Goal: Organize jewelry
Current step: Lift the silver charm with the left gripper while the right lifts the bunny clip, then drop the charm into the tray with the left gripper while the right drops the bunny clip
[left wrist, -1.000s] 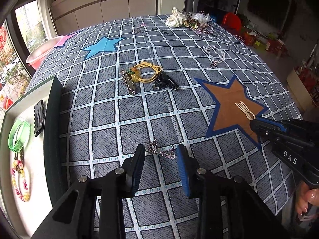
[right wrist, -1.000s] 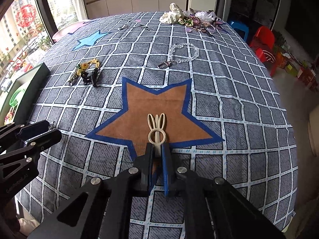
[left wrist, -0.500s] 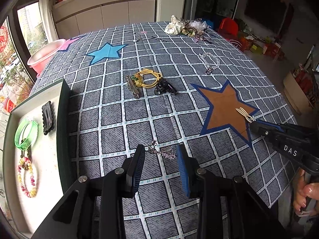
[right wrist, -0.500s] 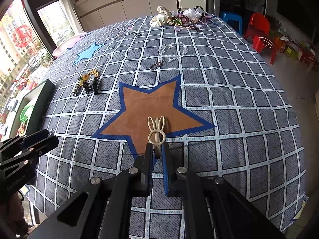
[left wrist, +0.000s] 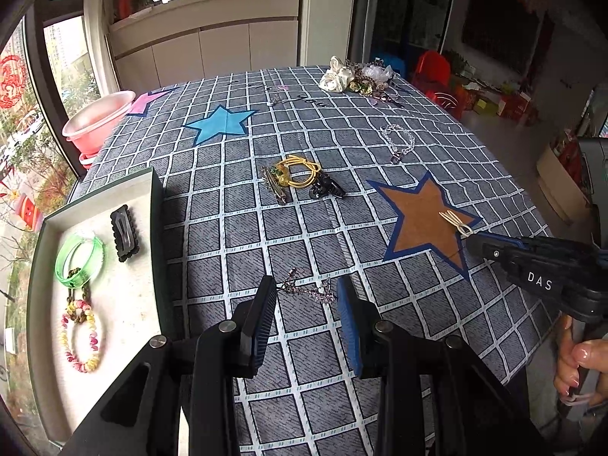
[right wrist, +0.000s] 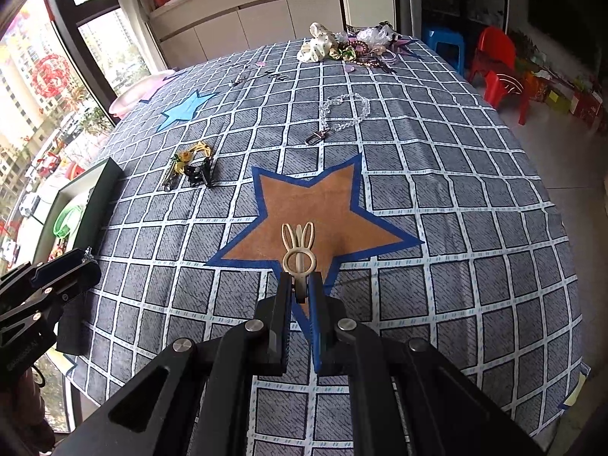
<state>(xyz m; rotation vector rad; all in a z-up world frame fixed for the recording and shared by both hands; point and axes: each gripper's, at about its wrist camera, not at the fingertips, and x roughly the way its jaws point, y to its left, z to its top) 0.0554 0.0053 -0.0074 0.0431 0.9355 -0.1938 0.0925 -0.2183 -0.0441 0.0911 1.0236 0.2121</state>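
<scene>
tray [left wrist: 38, 266] at near left table edge: green bangle [left wrist: 79, 256], black hair clip [left wrist: 124, 228], beaded bracelet [left wrist: 80, 336] inside. left tool [left wrist: 306, 292] fingers apart, small chain piece [left wrist: 309, 290] on cloth between them. right tool [right wrist: 300, 285] clamped on cream bunny clip [right wrist: 299, 245], over brown star [right wrist: 319, 212]. mid table: yellow cord bundle [left wrist: 298, 171], black clip [left wrist: 326, 189] beside it. clear bead chain [right wrist: 345, 112] farther right. scrunchie pile [right wrist: 342, 47] at far edge. checked cloth [left wrist: 243, 235] covers table. pink basin [left wrist: 95, 121] far left, red chair [right wrist: 497, 64] on floor right.
</scene>
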